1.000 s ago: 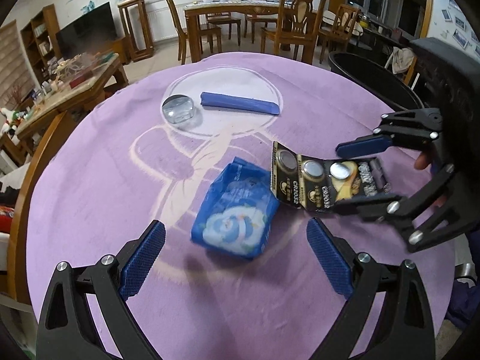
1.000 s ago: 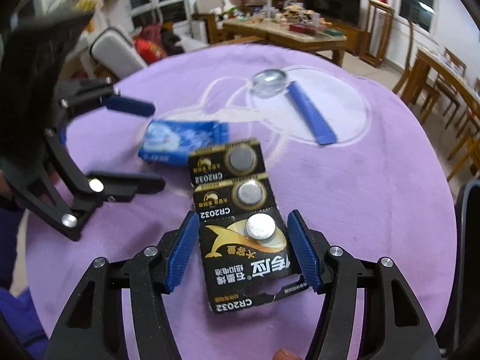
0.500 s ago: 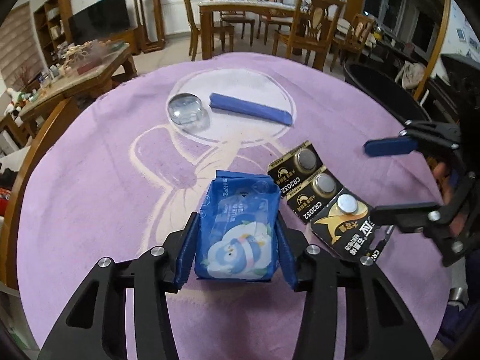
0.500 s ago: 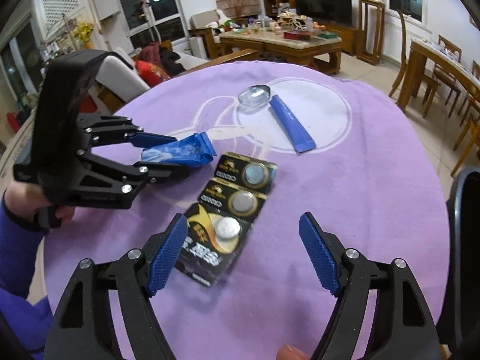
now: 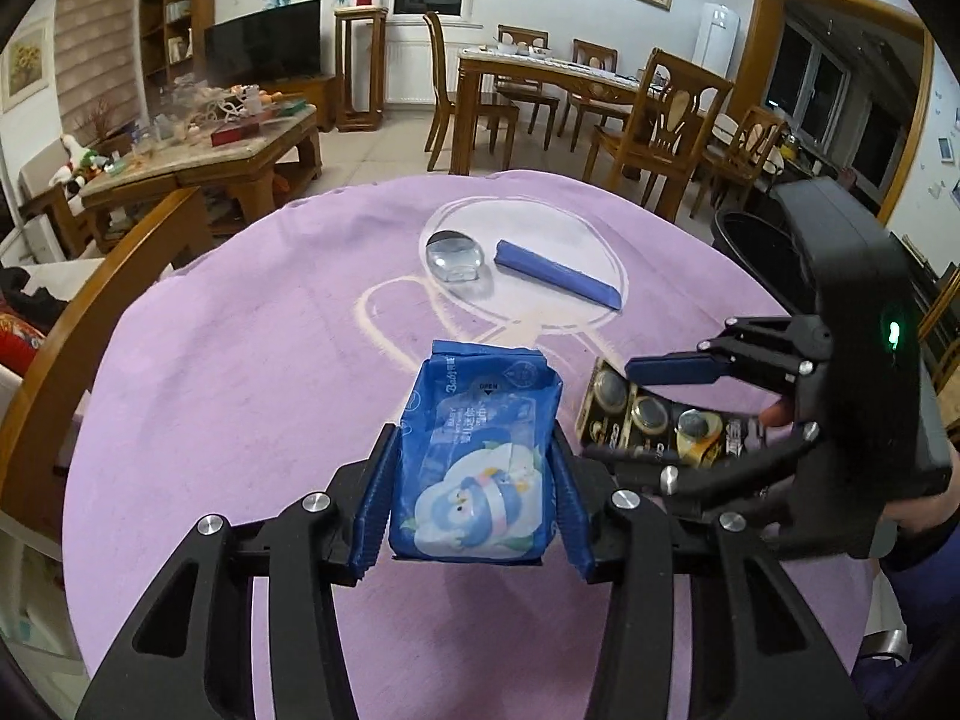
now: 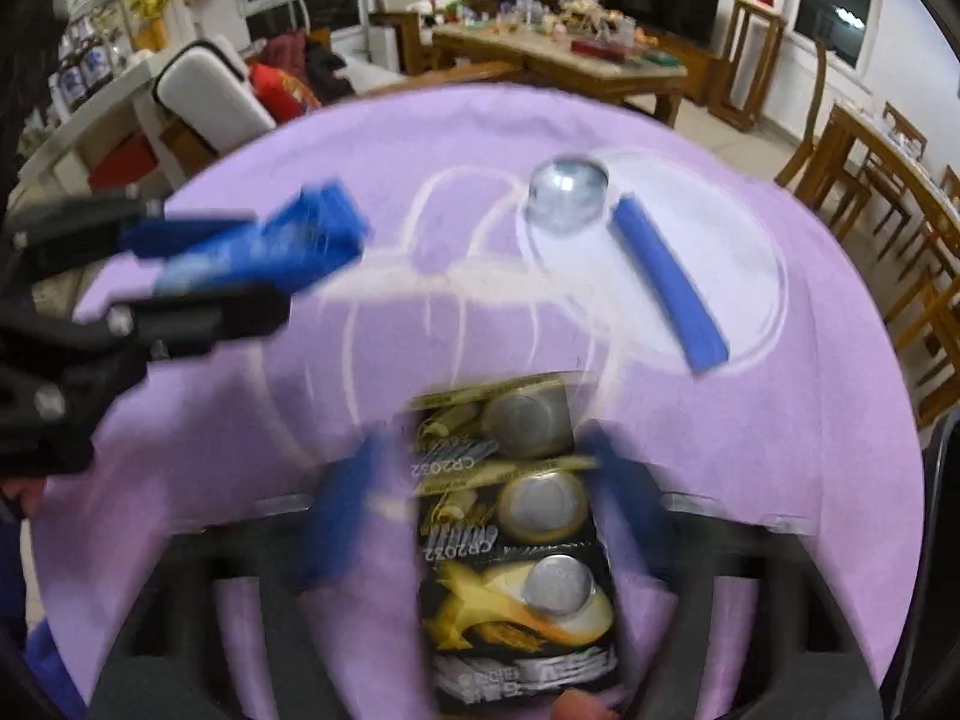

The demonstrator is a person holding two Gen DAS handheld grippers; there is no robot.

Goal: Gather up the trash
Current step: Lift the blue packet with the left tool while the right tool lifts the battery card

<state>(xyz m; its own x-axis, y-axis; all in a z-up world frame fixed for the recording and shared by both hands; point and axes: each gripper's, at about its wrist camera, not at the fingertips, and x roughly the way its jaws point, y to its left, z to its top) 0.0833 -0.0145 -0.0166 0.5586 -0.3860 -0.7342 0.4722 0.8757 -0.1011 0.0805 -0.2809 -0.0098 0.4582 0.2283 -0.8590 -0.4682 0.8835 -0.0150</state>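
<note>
Left hand-held gripper (image 5: 474, 483) clamps the wipes pack (image 5: 477, 456); right-wrist view blurs whether the right hand-held gripper (image 6: 492, 516) grips the battery card (image 6: 516, 534)

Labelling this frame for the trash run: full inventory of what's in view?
wipes pack: 1, blue with penguin print, between the left tool's fingers, near table edge.
battery card: 1, black and gold, three coin cells, between the right tool's fingers.
blue strip: 1, blue, flat on the cloth inside the white circle, far side.
clear dome: 1, transparent, beside the blue strip.
tablecloth: 1, purple with white outline print, over a round table.
black bin: 1, black, off the table's right edge.
left tool: shut on the wipes pack.
right tool: blurred; grip unclear.
</note>
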